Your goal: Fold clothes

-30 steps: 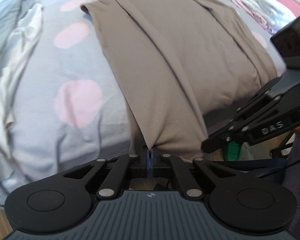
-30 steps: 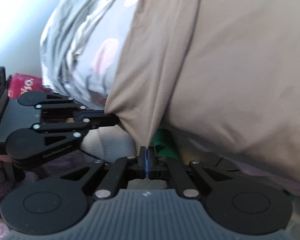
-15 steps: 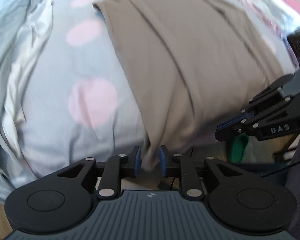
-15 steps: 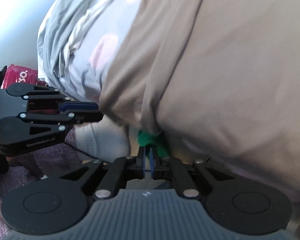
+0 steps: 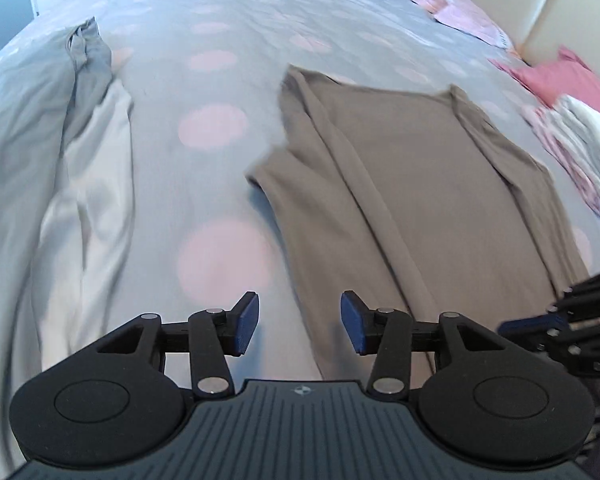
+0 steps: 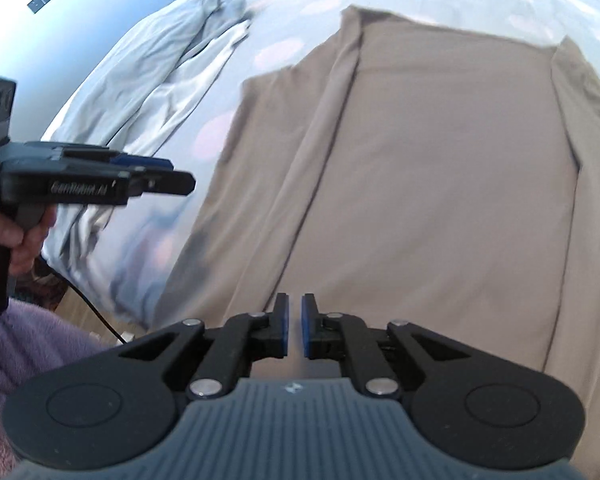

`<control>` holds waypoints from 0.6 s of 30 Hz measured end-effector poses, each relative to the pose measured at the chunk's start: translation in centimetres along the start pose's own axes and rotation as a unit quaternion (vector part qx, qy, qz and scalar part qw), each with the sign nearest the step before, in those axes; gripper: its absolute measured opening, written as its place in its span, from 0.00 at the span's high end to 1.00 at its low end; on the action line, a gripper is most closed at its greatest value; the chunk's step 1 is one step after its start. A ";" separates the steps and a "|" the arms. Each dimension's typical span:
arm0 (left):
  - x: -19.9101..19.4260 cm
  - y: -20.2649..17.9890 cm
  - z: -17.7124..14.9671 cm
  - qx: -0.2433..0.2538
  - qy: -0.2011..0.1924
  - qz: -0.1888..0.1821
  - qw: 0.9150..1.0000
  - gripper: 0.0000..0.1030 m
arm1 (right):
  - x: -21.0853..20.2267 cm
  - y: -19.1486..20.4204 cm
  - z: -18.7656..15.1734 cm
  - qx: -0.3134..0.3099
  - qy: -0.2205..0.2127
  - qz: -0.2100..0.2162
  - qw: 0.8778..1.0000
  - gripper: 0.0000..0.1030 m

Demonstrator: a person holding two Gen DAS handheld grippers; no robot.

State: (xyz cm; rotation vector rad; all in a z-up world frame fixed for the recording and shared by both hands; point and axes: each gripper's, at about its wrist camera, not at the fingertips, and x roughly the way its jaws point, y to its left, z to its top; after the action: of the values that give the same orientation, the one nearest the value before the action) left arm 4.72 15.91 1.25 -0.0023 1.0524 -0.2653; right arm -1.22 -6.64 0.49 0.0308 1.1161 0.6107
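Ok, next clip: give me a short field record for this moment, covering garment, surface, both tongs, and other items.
garment: brown top, lying flat, both sides folded inward
surface: grey bedspread with pink dots
left tongs: open, have just been opening, nothing between the pads
right tongs: slightly apart, nothing held, over the top's near edge
other items: rumpled grey cloth on the left; pink and white clothes on the right
fold stage: side folds done

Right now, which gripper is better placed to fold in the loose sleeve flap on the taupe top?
Probably the left gripper. Its jaws have just been opening, nothing between them, and the sleeve flap of the taupe top lies just ahead. The right gripper, barely parted and empty, faces the top's middle.
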 end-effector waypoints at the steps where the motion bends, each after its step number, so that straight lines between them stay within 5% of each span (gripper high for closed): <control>1: 0.5 0.3 0.8 0.003 0.000 0.001 1.000 0.56 | 0.2 -0.3 0.9 -0.003 -0.002 -0.005 1.000 0.91; 10: 4.6 3.3 6.7 0.020 0.011 -0.019 1.000 0.55 | 2.7 -3.0 10.8 -0.025 -0.043 -0.029 0.998 0.74; 18: 7.5 4.5 9.6 0.022 0.012 -0.046 0.999 0.55 | 7.4 -3.6 19.4 -0.038 -0.089 -0.029 0.995 0.73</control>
State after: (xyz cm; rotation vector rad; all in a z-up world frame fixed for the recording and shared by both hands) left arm 17.38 17.42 -0.98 -0.0077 1.0717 -0.3731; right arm 19.00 -0.87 2.09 -0.0129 0.9174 0.5856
